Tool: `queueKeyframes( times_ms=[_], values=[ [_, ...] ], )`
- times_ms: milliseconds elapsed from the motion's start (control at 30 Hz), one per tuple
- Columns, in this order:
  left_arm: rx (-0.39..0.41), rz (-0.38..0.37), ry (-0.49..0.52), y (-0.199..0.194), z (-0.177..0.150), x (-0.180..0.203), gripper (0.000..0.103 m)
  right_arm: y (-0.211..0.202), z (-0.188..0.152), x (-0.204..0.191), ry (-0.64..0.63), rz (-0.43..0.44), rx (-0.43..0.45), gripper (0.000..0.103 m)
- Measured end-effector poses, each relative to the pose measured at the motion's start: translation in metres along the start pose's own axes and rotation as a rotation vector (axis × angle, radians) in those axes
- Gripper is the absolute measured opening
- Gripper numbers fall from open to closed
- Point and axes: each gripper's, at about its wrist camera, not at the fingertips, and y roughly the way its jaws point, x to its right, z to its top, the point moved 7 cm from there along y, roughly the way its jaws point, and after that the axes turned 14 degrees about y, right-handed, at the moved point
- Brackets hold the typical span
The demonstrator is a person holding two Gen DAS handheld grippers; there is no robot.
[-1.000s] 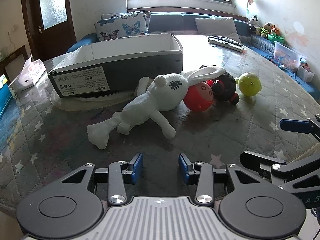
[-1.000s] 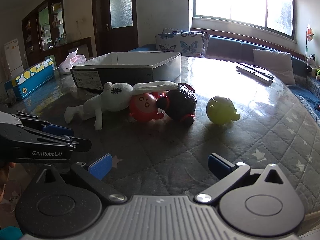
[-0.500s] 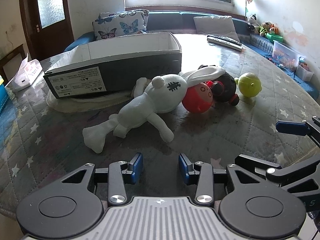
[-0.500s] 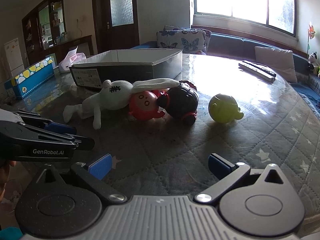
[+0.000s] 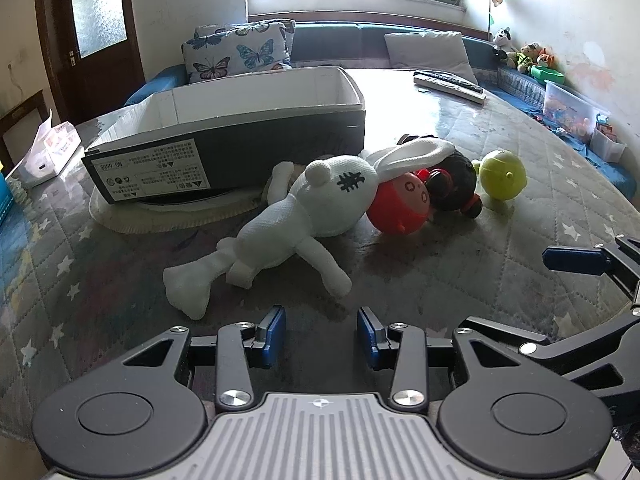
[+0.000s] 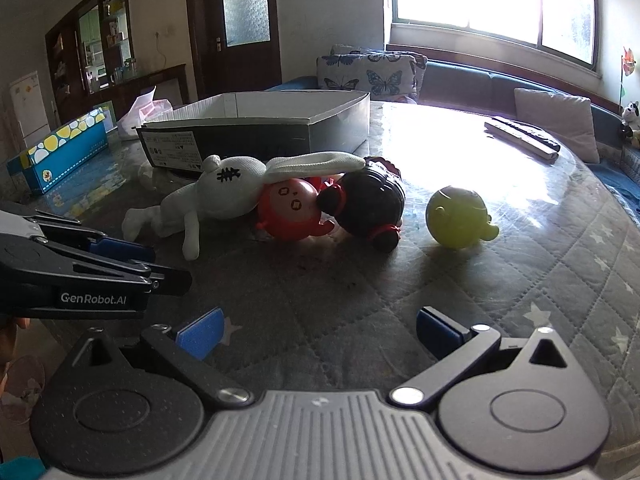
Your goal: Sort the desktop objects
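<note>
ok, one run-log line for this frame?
phase: approach | left gripper: open, empty | right gripper: open, empty | white rabbit, red toy, black toy, green toy: on table | box: empty

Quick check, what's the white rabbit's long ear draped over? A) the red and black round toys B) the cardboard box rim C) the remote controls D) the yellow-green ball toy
A: the white rabbit plush lies with its ear stretched across the red round toy and black round toy, apart from the yellow-green one.

hand-held gripper (image 5: pixel 321 334) | black frame | blue pads (image 5: pixel 273 330) | silver screws
</note>
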Motion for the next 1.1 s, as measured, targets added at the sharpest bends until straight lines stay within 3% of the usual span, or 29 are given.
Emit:
queueKeyframes(
  times_ms=[1100],
  values=[
    [0.004,-0.032,-0.005,0.010,0.018,-0.014,0.042,0.016,0.020,-0.005,-0.006,0.033,-0.007,0.103]
  ],
)
